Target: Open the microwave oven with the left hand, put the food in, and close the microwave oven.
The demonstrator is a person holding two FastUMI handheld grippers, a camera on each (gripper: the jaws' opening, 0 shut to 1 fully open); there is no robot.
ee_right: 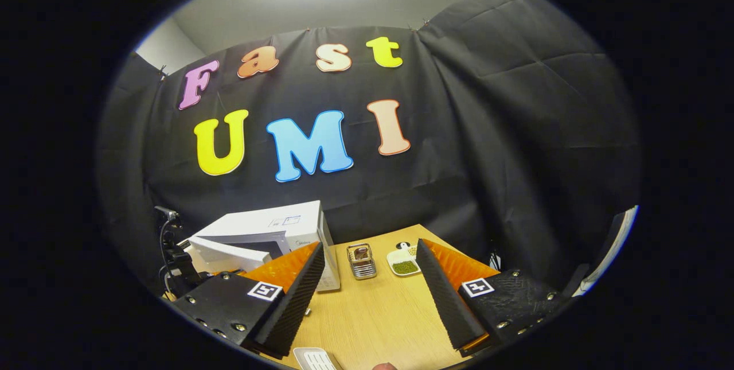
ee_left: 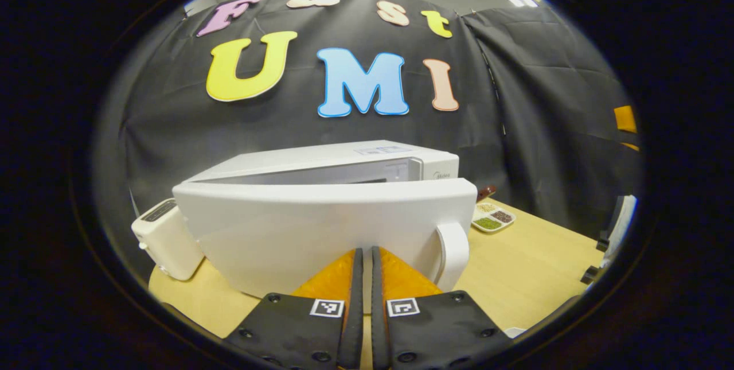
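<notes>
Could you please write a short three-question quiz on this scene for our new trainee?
1. True or false: the microwave door stands partly open.
2. Which tongs have their fingers spread wide: left tongs or right tongs?
3. Multiple choice: right of the microwave, the metal basket sits A) on the wooden table, B) inside the microwave, C) between the right tongs' fingers.

Key: 1 true; 2 right tongs, while the left are nearly closed, holding nothing; 3 A.
</notes>
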